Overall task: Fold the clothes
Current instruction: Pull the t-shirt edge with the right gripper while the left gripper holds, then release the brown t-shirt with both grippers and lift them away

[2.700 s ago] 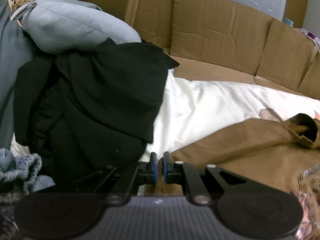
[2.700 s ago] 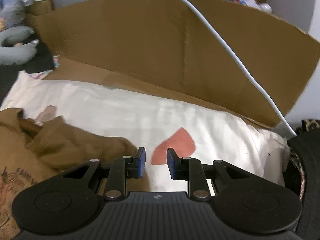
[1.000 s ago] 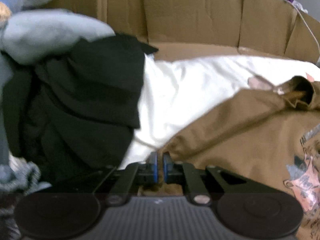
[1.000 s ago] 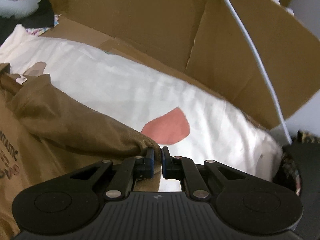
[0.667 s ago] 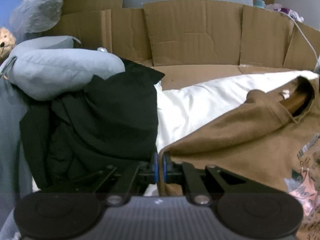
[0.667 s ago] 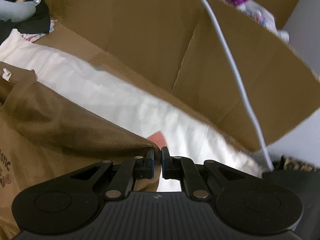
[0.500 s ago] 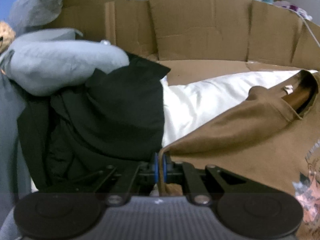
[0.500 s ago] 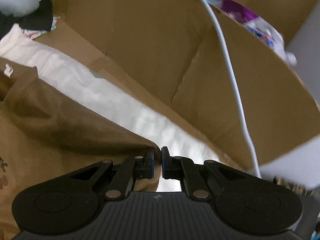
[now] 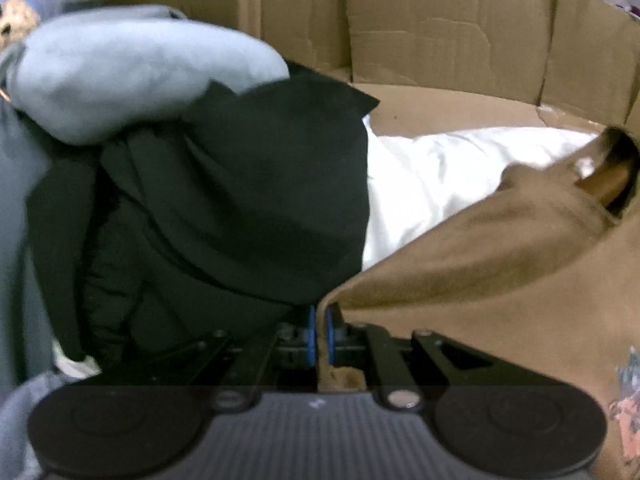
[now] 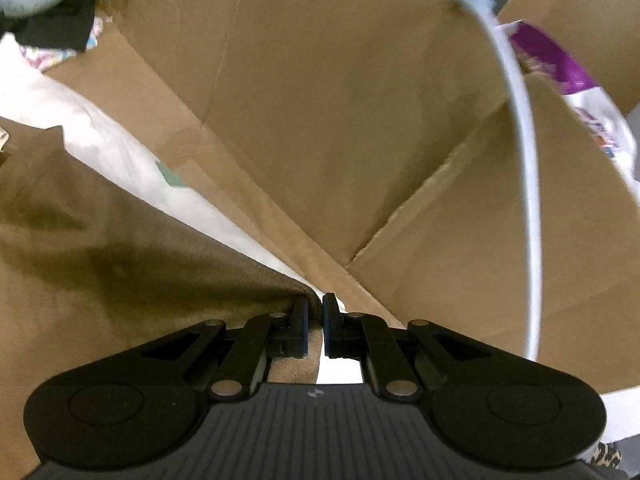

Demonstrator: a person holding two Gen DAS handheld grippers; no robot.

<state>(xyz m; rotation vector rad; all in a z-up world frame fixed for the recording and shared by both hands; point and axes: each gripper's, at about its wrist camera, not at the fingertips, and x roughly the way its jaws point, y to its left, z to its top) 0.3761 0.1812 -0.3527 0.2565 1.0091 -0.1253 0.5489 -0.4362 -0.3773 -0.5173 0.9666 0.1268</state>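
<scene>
Jaws of left gripper and right gripper pinch brown shirt edges, left just loosening, collar pointing away.

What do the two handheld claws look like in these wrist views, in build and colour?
Both look alike. The left claw and right claw are matte black, with blue pads on the fingertips, angled link arms with silver rivets, two round discs either side and a ribbed grey centre plate with a small pale mark. No hands or sleeves show.
</scene>
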